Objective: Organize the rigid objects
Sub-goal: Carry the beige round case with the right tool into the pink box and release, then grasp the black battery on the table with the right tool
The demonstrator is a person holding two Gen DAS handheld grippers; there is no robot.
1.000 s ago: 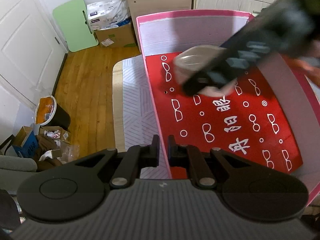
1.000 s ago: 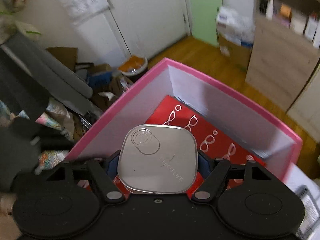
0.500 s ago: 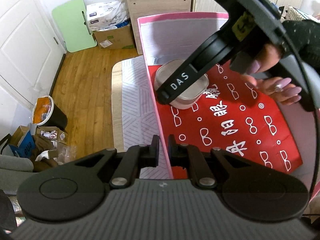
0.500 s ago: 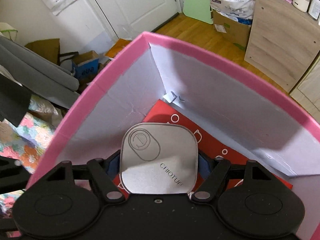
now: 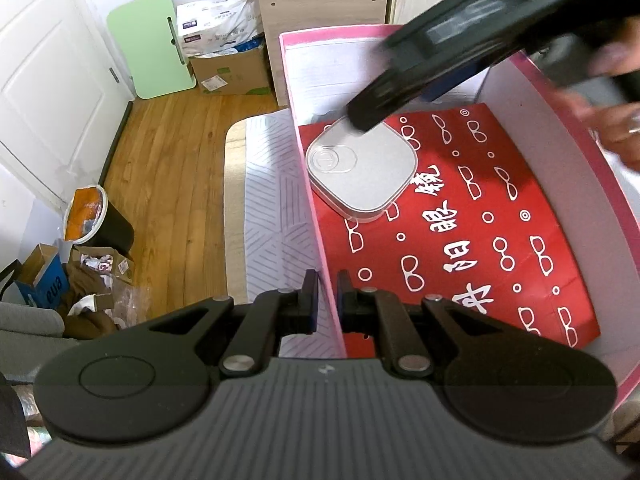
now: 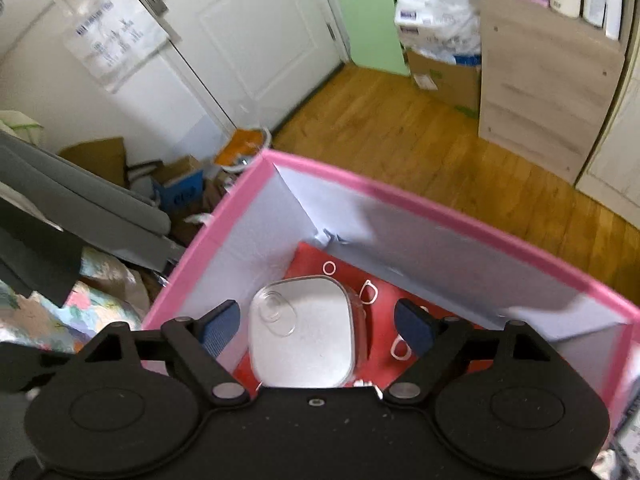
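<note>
A: Pinching the near wall of the pink box [image 5: 316, 216], the left tongs [image 5: 327, 293] are clamped shut on it, I'd say to steady the box

B: And the right tongs [image 6: 316, 322]?

A: Their jaws have just been opening and stand wide, pads clear of the silver square case [image 6: 302, 332] between them. It lies flat on the red patterned liner [image 5: 460, 216], ahead of the left tongs near the far corner

B: Obstacles?

A: Box walls close beside the right tongs; bin [image 5: 90, 216] and cardboard boxes [image 5: 230, 68] stay outside
</note>
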